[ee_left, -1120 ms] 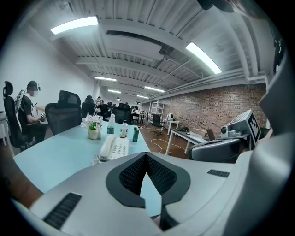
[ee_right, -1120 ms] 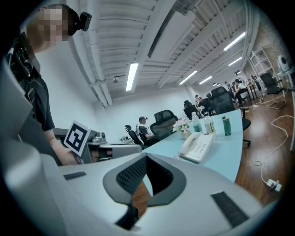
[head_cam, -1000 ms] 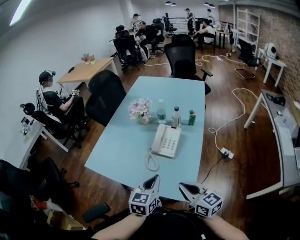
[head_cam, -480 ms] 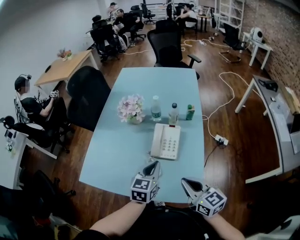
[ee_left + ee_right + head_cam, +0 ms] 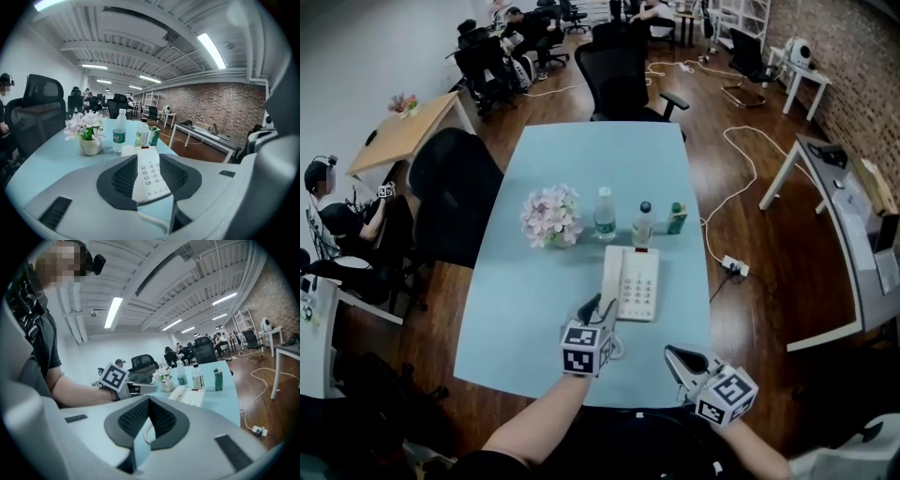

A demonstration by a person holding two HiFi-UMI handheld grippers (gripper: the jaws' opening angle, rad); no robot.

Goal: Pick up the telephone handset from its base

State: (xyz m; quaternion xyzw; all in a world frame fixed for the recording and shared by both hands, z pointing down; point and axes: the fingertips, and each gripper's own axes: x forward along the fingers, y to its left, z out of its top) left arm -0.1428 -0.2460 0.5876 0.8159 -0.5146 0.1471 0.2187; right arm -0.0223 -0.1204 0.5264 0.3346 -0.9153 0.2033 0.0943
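Observation:
A white telephone (image 5: pixel 633 281) lies on the light blue table (image 5: pixel 581 159), with its handset (image 5: pixel 611 277) resting in the cradle along its left side. My left gripper (image 5: pixel 592 307) hovers just short of the phone's near left corner. Its jaws are opening and nothing is between the pads. In the left gripper view the keypad (image 5: pixel 151 176) shows through the gap of the left gripper (image 5: pixel 149 161), with the coiled cord (image 5: pixel 154 219) below. My right gripper (image 5: pixel 675 354) hangs at the table's near edge, right of the phone, with its tips together. In the right gripper view the phone (image 5: pixel 190 397) sits beyond the right gripper (image 5: pixel 147 400).
Behind the phone stand a vase of pink flowers (image 5: pixel 551 216), two water bottles (image 5: pixel 604 214) and a green carton (image 5: pixel 677 218). Black office chairs (image 5: pixel 450 187) flank the table's left and far end. A white cable and power strip (image 5: pixel 729 266) lie on the floor at the right.
Both grippers have moved forward over the table's near edge, the left one further, up to the phone. The left jaws, shut before, now stand apart.

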